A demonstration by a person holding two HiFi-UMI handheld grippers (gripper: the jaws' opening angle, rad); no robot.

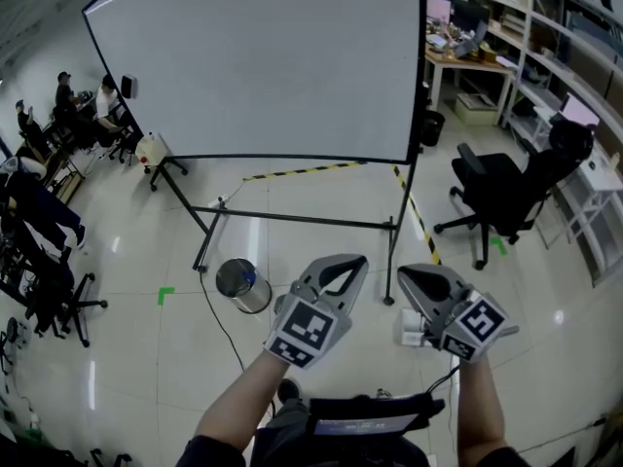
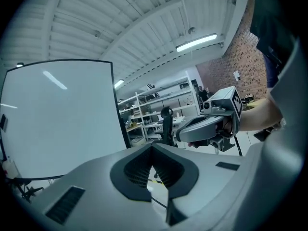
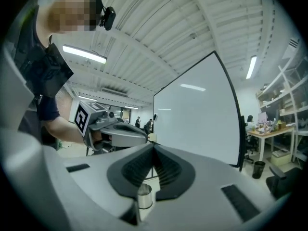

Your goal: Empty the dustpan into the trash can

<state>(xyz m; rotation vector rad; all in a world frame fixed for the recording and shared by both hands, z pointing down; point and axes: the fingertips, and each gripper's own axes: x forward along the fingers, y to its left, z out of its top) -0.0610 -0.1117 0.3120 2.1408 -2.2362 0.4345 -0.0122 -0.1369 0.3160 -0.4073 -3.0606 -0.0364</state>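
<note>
Now: both claws shut on nothing, trash can on the floor, no dustpan in sight

At the upper left of the head view, seated people sit well away from the work. Beside them the whiteboard fills the top middle, and its stand's foot reaches down toward the steel trash can. The can stands upright on the floor, left of centre.

Just right of the can, at the lower middle, the left gripper has its jaws pressed together with nothing between them. The right gripper beside it is closed and empty too. In its own view the can shows low down, past the jaws. An office chair stands at the right.

No view shows the dustpan. The scene therefore fits either a pan waiting somewhere out of frame or one already tipped out and put down.

In either case, the sensible way to work is to keep the can in view. The hands and feet should also stay clear of the stand's foot and the cable on the floor near it.
</note>
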